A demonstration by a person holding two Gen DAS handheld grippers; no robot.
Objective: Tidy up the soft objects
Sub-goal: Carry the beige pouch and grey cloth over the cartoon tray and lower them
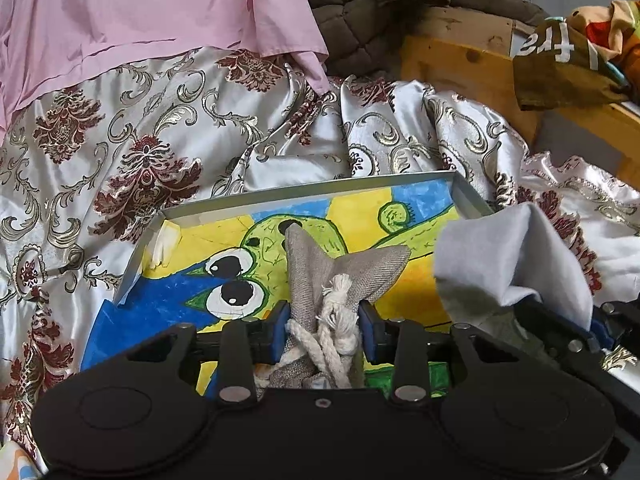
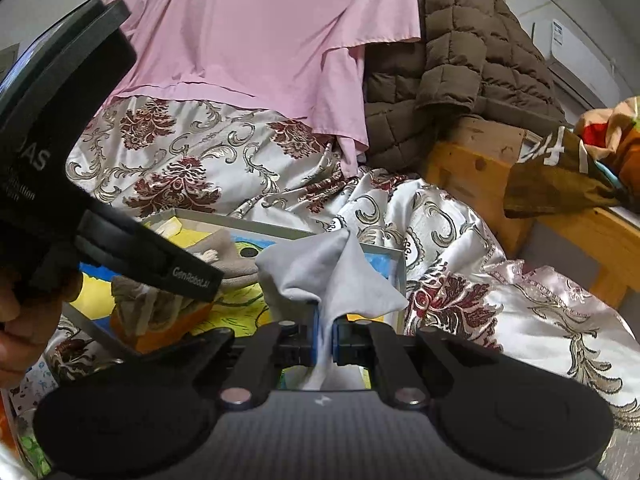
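Note:
My left gripper (image 1: 324, 330) is shut on a grey woven drawstring pouch (image 1: 320, 268) with a white cord, held over a shallow metal tray (image 1: 256, 200) lined with a bright cartoon drawing. My right gripper (image 2: 327, 336) is shut on a pale grey cloth (image 2: 328, 276), held just above the tray's right side (image 2: 400, 264). The cloth also shows at the right of the left wrist view (image 1: 516, 256). The left gripper's body (image 2: 100, 240) and the pouch (image 2: 228, 256) show at the left of the right wrist view.
The tray lies on a silver satin bedspread (image 1: 140, 140) with dark red floral pattern. A pink sheet (image 1: 160, 20) and a brown quilted jacket (image 1: 380, 12) lie behind. A wooden bed frame (image 1: 460, 64) with colourful fabric (image 1: 580, 52) stands at the right.

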